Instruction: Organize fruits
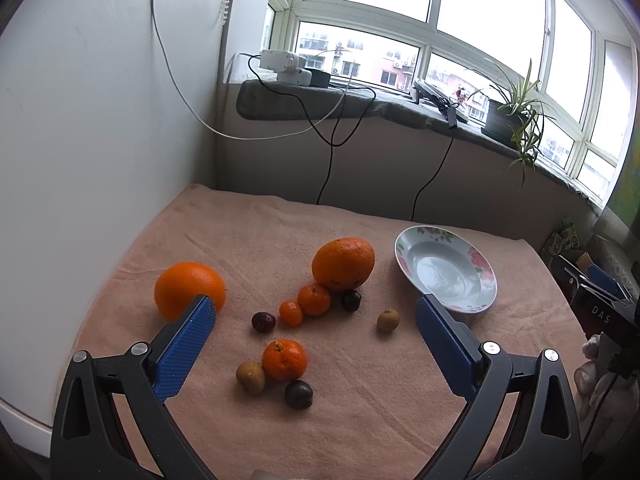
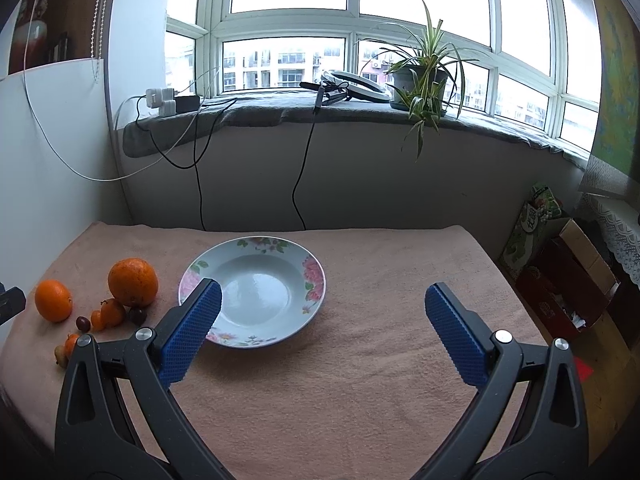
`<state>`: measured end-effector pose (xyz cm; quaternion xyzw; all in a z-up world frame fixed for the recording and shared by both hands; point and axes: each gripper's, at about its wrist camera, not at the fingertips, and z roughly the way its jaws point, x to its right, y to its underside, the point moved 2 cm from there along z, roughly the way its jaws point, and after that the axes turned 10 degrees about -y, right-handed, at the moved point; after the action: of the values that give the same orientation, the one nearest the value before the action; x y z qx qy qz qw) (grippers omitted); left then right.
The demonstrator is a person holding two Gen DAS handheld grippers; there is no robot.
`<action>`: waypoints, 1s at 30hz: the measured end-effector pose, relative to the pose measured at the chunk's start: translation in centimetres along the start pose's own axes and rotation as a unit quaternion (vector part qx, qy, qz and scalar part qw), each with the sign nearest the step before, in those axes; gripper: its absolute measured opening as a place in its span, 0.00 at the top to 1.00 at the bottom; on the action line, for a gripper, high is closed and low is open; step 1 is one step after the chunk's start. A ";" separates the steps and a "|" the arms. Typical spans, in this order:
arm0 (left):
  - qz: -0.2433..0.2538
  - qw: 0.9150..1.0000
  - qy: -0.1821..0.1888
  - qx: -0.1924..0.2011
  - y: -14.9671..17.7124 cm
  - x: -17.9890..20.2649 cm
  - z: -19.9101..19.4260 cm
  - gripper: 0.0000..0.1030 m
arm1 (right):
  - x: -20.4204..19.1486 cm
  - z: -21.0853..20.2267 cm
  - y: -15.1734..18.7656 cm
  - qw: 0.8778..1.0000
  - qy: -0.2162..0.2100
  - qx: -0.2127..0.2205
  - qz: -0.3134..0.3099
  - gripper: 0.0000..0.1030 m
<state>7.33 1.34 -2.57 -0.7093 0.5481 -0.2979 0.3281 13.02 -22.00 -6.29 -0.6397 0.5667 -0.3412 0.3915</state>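
Two claws hang over the bench, both with jaws wide apart and nothing between them. Farthest left lies a big orange, then a loose cluster of tangerines, dark plums and small brownish fruit around a second large orange, all directly ahead of the left claw. Right of the cluster sits the empty flowered plate, ahead and slightly left of the right claw. Judging by this, the left claw is the nearer to the fruit, which must travel rightward to the plate.
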 end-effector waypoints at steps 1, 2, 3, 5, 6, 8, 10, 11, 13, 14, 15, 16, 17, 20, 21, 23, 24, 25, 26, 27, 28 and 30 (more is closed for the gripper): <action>0.000 1.000 0.003 -0.003 0.0 0.0 0.2 0.03 | 0.0 0.3 0.0 1.000 -0.006 -0.004 0.002 0.00; 0.000 1.000 0.006 -0.005 0.1 0.1 0.3 0.03 | 0.0 0.5 0.1 1.000 -0.012 -0.008 0.005 0.00; -0.001 1.000 0.008 -0.007 0.1 0.0 0.5 0.03 | 0.0 0.8 0.1 1.000 -0.018 -0.011 0.006 0.00; -0.004 1.000 0.013 -0.013 0.2 -0.1 0.8 0.03 | 0.0 1.1 0.1 1.000 -0.025 -0.015 0.005 0.00; -0.006 1.000 0.017 -0.017 0.2 -0.2 1.1 0.03 | -0.1 1.3 0.1 0.999 -0.029 -0.017 0.003 0.00; -0.009 1.000 0.019 -0.024 0.4 -0.4 1.5 0.03 | -0.5 1.6 0.1 0.999 -0.040 -0.020 -0.003 0.00; -0.009 0.999 0.020 -0.028 0.4 -0.4 1.9 0.03 | -0.8 1.9 0.0 0.998 -0.052 -0.022 -0.007 0.00; -0.010 0.999 0.022 -0.030 0.4 -0.5 2.1 0.03 | -1.0 2.1 -0.1 0.998 -0.059 -0.023 -0.009 0.00; -0.013 0.999 0.028 -0.033 0.4 -0.6 2.3 0.03 | -1.4 2.5 -0.1 0.996 -0.082 -0.030 -0.010 0.00; -0.014 0.999 0.029 -0.034 0.3 -0.6 2.5 0.03 | -1.6 2.9 -0.2 0.995 -0.095 -0.036 -0.010 0.00; -0.014 0.999 0.031 -0.034 0.3 -0.7 2.6 0.03 | -1.9 3.3 -0.3 0.993 -0.109 -0.043 -0.010 0.00; -0.014 0.999 0.033 -0.035 0.3 -0.7 2.8 0.04 | -2.2 3.7 -0.3 0.991 -0.123 -0.049 -0.009 0.00; -0.012 0.999 0.034 -0.035 0.2 -0.6 2.9 0.05 | -2.4 4.1 -0.4 0.989 -0.138 -0.055 -0.007 0.00; -0.012 0.998 0.045 -0.043 0.2 -0.5 3.6 0.05 | -3.3 5.5 -0.5 0.982 -0.172 -0.075 -0.002 0.00; -0.015 0.997 0.051 -0.048 0.2 -0.6 3.9 0.06 | -3.7 5.9 -0.6 0.980 -0.183 -0.080 -0.003 0.00; -0.021 0.996 0.060 -0.056 0.2 -0.6 4.4 0.07 | -4.4 6.7 -0.6 0.975 -0.202 -0.089 -0.005 0.00; -0.022 0.996 0.062 -0.059 0.2 -0.6 4.7 0.08 | -4.8 7.1 -0.7 0.973 -0.209 -0.094 -0.006 0.00; -0.023 0.996 0.063 -0.061 0.2 -0.6 5.0 0.08 | -5.1 7.4 -0.8 0.971 -0.217 -0.099 -0.008 0.00; -0.023 0.996 0.066 -0.064 0.2 -0.6 5.2 0.08 | -5.5 7.9 -0.8 0.968 -0.226 -0.104 -0.008 0.00; -0.023 0.995 0.068 -0.066 0.2 -0.6 5.5 0.08 | -5.9 8.4 -0.9 0.966 -0.234 -0.110 -0.009 0.00; -0.024 0.995 0.071 -0.069 0.1 -0.6 5.7 0.08 | -6.1 8.7 -1.0 0.964 -0.241 -0.115 -0.009 0.00; -0.026 0.994 0.076 -0.073 0.0 -0.6 6.2 0.08 | -6.6 9.6 -1.2 0.959 -0.254 -0.126 -0.008 0.00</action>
<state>12.08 2.76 -6.36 -0.7208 0.5729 -0.3186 0.2251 21.21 -14.27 -9.58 -0.7543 0.4816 -0.0962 0.4357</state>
